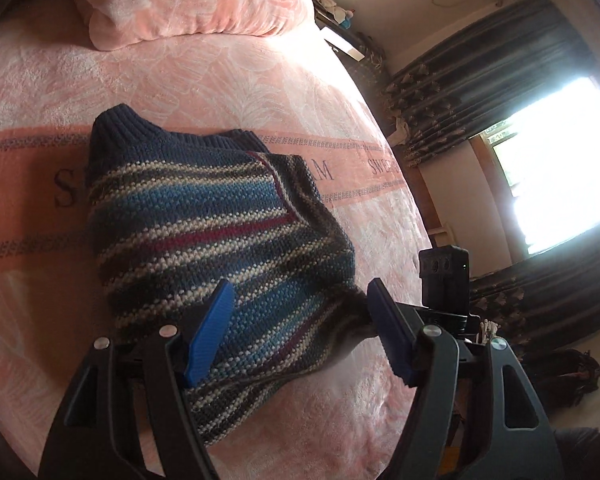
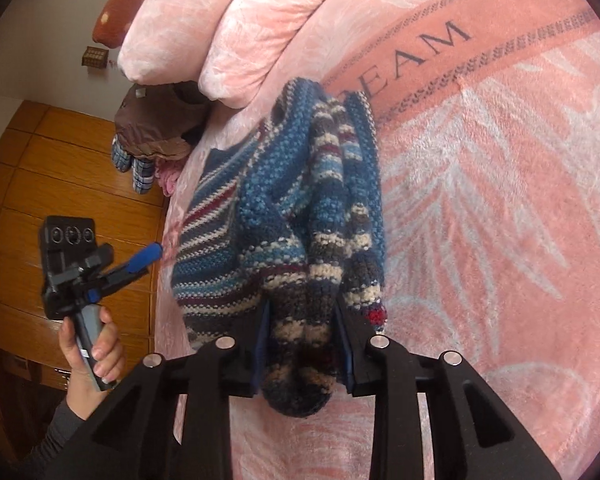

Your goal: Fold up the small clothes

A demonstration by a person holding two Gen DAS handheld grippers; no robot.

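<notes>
A knitted sweater (image 1: 204,216) with blue, white, grey and maroon stripes lies on the pink blanket (image 1: 180,92) of a bed, its dark blue ribbed hem toward the pillows. My left gripper (image 1: 300,286) hovers open just over the sweater's near end, one blue finger on each side and nothing between them. My right gripper (image 2: 302,312) is shut on a bunched fold of the sweater (image 2: 312,208) and holds it raised off the bed. In the right wrist view a hand (image 2: 96,344) holds the left gripper at the bed's edge, with one blue finger (image 2: 144,259) showing.
Folded pink quilts (image 1: 188,4) are stacked at the head of the bed. Dark curtains (image 1: 480,92) frame a bright window (image 1: 560,160) on the right. Beside the bed are a wooden floor (image 2: 60,168), plaid slippers (image 2: 134,164) and a brown garment (image 2: 156,124).
</notes>
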